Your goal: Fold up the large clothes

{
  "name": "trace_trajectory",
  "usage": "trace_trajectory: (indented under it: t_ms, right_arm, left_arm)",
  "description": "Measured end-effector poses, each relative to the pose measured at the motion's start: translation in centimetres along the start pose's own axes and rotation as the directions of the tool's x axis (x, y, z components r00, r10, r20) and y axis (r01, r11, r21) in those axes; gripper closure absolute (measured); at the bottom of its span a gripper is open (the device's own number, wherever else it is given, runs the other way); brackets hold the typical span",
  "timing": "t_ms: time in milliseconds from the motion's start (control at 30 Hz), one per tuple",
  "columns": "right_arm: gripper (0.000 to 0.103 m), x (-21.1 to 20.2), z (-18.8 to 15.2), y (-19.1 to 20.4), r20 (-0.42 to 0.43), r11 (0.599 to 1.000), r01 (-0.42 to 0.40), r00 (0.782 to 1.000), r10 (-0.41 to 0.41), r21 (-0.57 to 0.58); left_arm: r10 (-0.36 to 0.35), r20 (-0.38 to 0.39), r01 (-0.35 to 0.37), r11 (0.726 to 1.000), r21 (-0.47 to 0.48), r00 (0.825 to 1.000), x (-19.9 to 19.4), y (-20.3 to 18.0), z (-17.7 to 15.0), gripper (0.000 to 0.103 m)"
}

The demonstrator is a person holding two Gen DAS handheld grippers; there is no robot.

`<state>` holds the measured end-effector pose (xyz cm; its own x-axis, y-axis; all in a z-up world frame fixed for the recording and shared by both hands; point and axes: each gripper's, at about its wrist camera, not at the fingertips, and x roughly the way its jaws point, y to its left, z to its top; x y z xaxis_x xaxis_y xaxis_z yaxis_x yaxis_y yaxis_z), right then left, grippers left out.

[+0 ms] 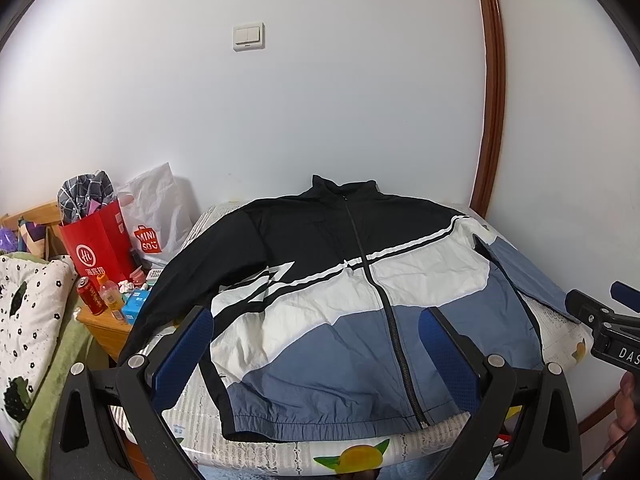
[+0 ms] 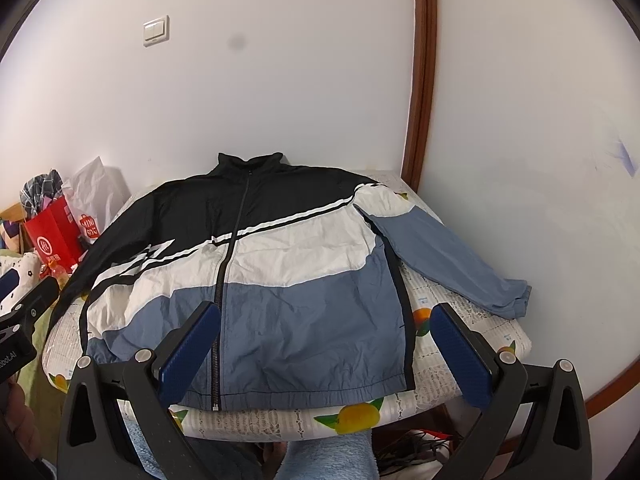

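A zip-up jacket (image 1: 340, 300) in black, white and blue lies flat, front up and zipped, on a small table under a lemon-print cloth (image 1: 280, 454). Its collar points at the wall. The black sleeve (image 1: 160, 296) hangs off the table's left side. Its blue sleeve (image 2: 460, 264) stretches out to the right on the cloth. My left gripper (image 1: 316, 320) hovers open above the hem's left half, holding nothing. My right gripper (image 2: 326, 312) is open too, above the hem's right half, and empty. Neither touches the jacket (image 2: 280, 260).
Left of the table, a wooden nightstand (image 1: 108, 332) carries a red can (image 1: 90, 294), a bottle and boxes. Behind it stand a red paper bag (image 1: 100, 244) and a white bag (image 1: 156, 216). A flowered quilt (image 1: 28, 312) lies far left. A wooden door frame (image 1: 490, 120) rises at the right.
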<state>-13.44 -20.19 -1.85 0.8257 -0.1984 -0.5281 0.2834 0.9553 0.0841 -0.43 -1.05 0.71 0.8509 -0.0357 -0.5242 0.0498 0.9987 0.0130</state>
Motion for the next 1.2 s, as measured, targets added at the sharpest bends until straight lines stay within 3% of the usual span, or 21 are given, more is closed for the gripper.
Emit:
trace_trajectory:
  t_ms: [1200]
  right_arm:
    - [0.000, 1.0, 0.3, 0.6, 0.003, 1.000, -0.005, 1.000, 0.005, -0.015]
  left_arm:
    - [0.013, 0.014, -0.013, 1.000, -0.010, 1.000, 1.0, 1.3, 0.7, 0.000]
